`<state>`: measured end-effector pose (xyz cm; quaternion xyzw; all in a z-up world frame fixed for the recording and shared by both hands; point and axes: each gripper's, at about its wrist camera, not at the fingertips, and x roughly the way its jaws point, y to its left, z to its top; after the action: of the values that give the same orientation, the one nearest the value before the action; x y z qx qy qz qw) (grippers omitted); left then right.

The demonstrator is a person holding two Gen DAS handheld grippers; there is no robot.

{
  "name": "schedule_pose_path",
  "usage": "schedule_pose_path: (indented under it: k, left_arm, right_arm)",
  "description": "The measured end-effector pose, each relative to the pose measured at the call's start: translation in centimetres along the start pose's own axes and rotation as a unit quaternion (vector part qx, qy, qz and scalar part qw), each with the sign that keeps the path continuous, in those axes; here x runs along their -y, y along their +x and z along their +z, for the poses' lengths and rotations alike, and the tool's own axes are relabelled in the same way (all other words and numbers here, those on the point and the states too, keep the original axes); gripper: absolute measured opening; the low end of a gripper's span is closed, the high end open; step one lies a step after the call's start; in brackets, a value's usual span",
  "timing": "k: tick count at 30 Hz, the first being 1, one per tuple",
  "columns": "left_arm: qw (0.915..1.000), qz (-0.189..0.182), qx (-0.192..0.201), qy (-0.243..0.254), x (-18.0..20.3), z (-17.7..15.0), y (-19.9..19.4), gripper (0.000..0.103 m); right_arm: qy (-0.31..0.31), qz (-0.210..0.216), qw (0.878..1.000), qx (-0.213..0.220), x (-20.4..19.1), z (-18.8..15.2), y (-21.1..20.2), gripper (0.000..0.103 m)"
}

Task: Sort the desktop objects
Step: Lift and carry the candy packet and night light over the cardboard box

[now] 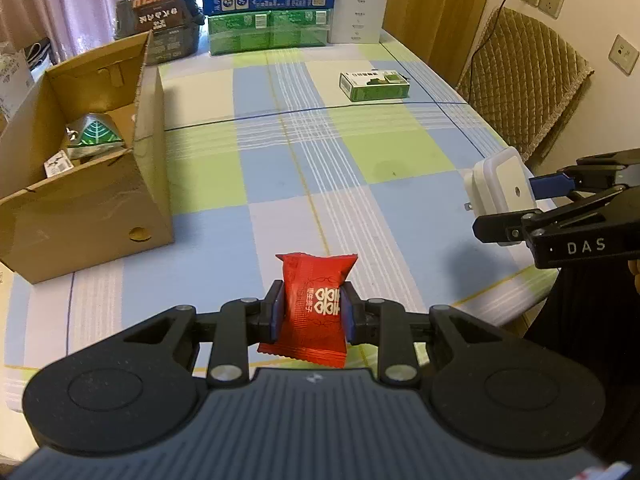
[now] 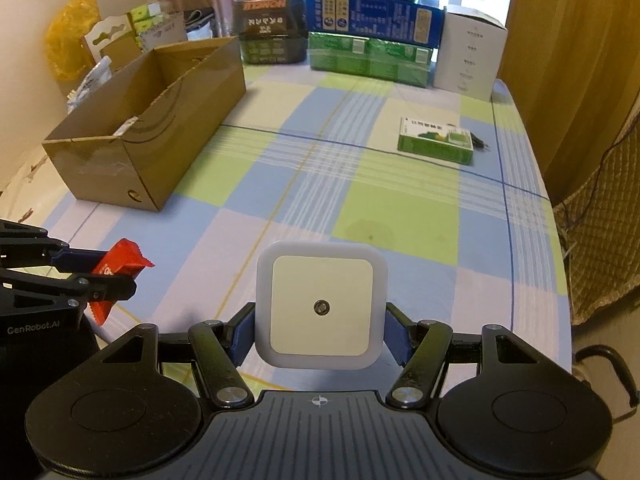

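Roughly halfway, I'd say: left gripper jaws are squeezing the red packet, right gripper jaws are clamping the white night light, both low in frame. A foil pack is sitting in the cardboard box at left; the green box is waiting on the tabletop upper right.

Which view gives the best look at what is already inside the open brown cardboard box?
The left wrist view: it looks down into the open brown cardboard box and shows a silver-green pyramid-shaped packet and a small white item beside it. The right wrist view sees the box from a lower angle; its walls hide nearly all the contents.
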<state>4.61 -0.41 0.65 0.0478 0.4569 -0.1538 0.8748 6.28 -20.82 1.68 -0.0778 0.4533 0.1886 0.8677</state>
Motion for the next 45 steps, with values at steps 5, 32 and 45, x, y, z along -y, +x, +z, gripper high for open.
schedule_pose_path:
  k: [5, 32, 45]
  left_arm:
    - [1.0000, 0.005, 0.006, -0.006, -0.5, 0.0, -0.7, 0.024]
    - [0.9983, 0.038, 0.035, -0.026, -4.6, 0.9, -3.9, 0.024]
    - [0.9958, 0.062, 0.044, -0.051, -8.2, 0.4, -5.6, 0.024]
  right_arm:
    - [-0.006, 0.003, 1.000, 0.002, -0.6, 0.3, -0.2, 0.062]
    - [-0.043, 0.035, 0.998, 0.019, -4.9, 4.4, 0.4, 0.062]
    - [-0.069, 0.055, 0.996, 0.030, -8.8, 6.7, 1.5, 0.062]
